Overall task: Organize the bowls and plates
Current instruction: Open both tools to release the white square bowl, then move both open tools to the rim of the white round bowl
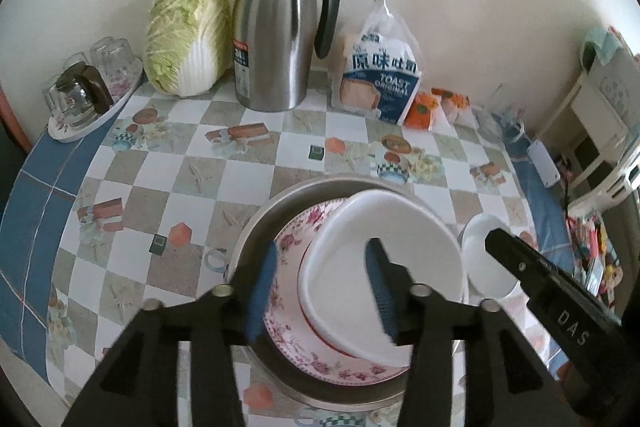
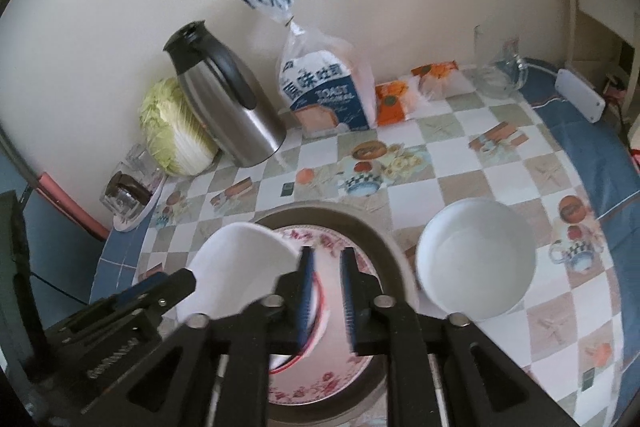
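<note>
A white bowl with a red band lies tilted on a pink floral plate, which rests in a round grey metal tray. My left gripper stands open astride the bowl's left wall, one blue pad outside and one inside, neither pressing. In the right wrist view my right gripper is open too. The bowl's right rim shows in the narrow gap between its pads, above the floral plate and tray. A second, empty white bowl stands on the table right of the tray.
Along the wall stand a cabbage, a steel thermos jug, a toast bag, orange packets and a glass jug. A tray of upturned glasses sits far left. A white power strip lies at the table's right edge.
</note>
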Motion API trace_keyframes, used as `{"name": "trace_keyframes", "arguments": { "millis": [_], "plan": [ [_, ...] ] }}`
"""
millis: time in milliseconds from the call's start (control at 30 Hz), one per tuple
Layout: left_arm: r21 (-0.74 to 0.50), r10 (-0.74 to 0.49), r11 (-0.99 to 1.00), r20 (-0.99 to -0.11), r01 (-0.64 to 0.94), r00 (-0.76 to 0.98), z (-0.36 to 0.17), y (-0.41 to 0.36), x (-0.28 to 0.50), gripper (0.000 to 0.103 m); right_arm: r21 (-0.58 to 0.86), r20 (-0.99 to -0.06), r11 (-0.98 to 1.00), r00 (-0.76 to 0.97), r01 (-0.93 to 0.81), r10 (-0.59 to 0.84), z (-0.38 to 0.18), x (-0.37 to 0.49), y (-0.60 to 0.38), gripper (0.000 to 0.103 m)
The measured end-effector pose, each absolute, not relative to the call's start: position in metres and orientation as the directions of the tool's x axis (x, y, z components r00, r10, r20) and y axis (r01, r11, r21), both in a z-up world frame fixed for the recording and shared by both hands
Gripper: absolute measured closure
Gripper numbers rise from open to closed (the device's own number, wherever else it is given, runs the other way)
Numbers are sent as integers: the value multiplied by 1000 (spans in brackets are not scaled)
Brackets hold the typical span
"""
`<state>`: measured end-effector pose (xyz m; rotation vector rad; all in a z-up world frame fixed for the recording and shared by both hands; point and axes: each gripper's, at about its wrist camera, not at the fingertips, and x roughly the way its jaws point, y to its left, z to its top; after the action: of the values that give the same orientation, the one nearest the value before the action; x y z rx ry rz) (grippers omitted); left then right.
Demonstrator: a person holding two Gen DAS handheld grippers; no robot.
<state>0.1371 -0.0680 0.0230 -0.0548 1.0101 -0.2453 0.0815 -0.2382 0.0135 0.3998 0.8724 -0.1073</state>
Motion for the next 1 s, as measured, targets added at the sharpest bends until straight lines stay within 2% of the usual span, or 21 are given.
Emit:
{"name": "trace_keyframes", "arguments": {
  "millis": [33, 100, 233, 300, 433, 567, 633, 700, 1000],
  "plan": [
    [-161, -228, 972, -825, 172, 517, 27, -70, 136, 48, 289, -762, 921, 645, 263, 55, 14, 79, -243, 56],
    [-163, -229, 972, -816, 169, 531, 32, -75, 134, 34, 271, -763, 922, 646, 276, 31, 15, 76, -251, 51],
    [-158, -235, 970, -799, 183, 553, 39, -92, 129, 27, 226, -775, 919, 631, 323, -31, 11, 66, -278, 37],
    [-161, -246, 967, -793, 199, 557, 41, -103, 127, 13, 213, -781, 911, 622, 352, -58, 8, 60, -292, 33],
    [-147, -265, 957, -788, 249, 556, 42, -134, 120, 12, 197, -790, 890, 604, 411, -104, 1, 46, -324, 17],
    [-125, -281, 946, -776, 299, 565, 45, -163, 114, 11, 188, -794, 873, 593, 450, -135, -5, 33, -353, 8],
    [-124, -299, 938, -765, 325, 570, 45, -178, 112, 9, 198, -794, 864, 592, 463, -136, -9, 28, -363, 0],
    [-131, -315, 931, -760, 341, 569, 43, -188, 110, 4, 213, -798, 855, 589, 473, -127, -15, 25, -372, 0],
    [-84, -285, 909, -840, 408, 462, 19, -234, 137, 3, 229, -838, 841, 539, 490, -87, -51, 33, -384, 0]
  ]
}}
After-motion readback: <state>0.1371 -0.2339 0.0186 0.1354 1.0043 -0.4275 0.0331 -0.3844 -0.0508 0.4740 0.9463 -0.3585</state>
